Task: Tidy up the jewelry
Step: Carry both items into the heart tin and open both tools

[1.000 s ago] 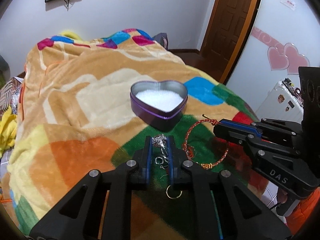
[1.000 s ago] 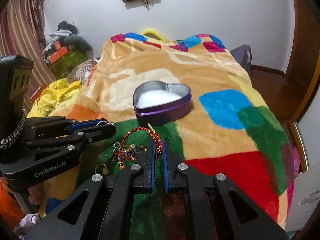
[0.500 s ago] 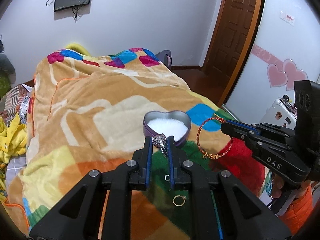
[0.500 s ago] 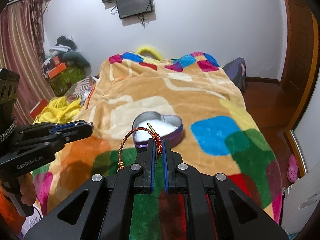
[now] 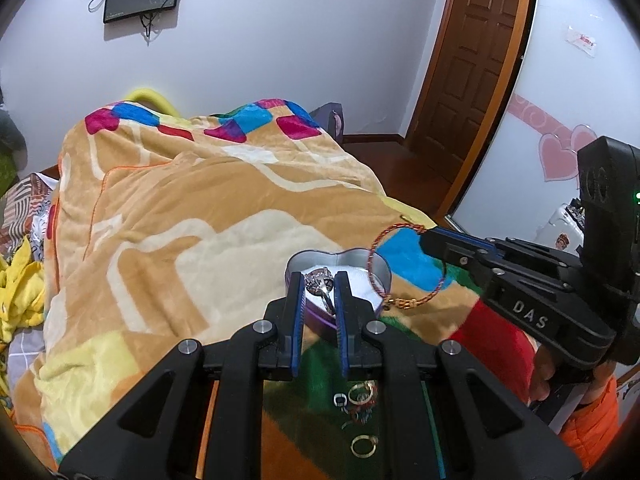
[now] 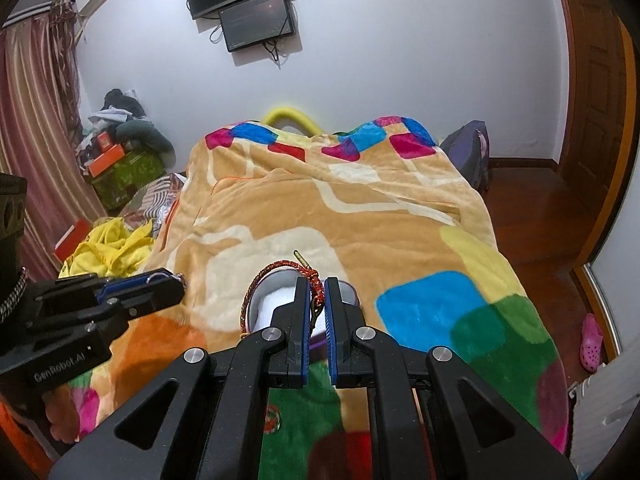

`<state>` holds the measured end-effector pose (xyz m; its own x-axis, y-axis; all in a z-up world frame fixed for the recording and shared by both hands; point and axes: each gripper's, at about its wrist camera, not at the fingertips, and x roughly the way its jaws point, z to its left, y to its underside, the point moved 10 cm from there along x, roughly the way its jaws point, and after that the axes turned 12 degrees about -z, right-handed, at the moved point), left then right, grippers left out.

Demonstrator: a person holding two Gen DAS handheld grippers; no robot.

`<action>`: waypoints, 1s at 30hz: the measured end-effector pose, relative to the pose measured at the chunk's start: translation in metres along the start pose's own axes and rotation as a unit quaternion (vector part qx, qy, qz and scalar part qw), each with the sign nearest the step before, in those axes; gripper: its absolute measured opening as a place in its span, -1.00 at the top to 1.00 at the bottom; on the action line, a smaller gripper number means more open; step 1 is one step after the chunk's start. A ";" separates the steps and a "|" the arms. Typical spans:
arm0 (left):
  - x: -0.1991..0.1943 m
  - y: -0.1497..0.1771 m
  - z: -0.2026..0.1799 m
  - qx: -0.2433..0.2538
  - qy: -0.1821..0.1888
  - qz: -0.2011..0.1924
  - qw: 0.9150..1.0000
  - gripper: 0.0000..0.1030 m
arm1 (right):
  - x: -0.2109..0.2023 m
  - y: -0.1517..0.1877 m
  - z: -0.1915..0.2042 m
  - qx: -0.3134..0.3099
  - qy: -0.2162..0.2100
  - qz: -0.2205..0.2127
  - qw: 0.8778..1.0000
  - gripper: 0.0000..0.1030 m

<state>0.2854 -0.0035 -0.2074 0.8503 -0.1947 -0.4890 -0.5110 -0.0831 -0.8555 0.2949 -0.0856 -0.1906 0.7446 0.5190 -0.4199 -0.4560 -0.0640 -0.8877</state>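
— Why are both grippers up over that heart-shaped tin (image 5: 340, 258)?

— They're carrying, I'd say. The left gripper (image 5: 319, 284) is nearly closed on a silver ring (image 5: 320, 286), pinched at the tips so it hangs above the tin's white padding. The right gripper (image 6: 316, 300) is clamped fully on a red braided bracelet (image 5: 404, 268) — the loop dangles free beside the tin's rim.

— And the rest?

— Gold rings (image 5: 363, 392) and small bits lie on the blanket (image 5: 200, 220), below the left gripper, waiting their turn.
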 end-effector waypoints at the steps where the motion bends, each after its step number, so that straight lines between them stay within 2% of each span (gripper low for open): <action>1: 0.004 0.000 0.000 0.000 0.001 0.002 1.000 0.75 | 0.003 0.001 -0.001 0.001 0.000 0.002 1.000 0.88; 10: 0.039 0.008 0.000 0.011 0.005 0.027 1.000 0.75 | 0.037 0.017 -0.009 0.002 0.004 0.044 0.999 0.88; 18: 0.067 0.024 -0.001 0.021 0.014 0.063 0.998 0.75 | 0.046 0.031 -0.008 -0.006 -0.014 0.075 0.997 0.88; 30: 0.075 0.029 -0.008 0.030 0.022 0.078 0.996 0.75 | 0.053 0.038 -0.008 -0.001 -0.035 0.104 0.994 0.88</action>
<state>0.3333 -0.0287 -0.2676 0.7539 -0.2442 -0.6100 -0.6269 0.0107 -0.7791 0.3207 -0.0673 -0.2485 0.5993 0.5522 -0.5796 -0.5954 -0.1765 -0.7838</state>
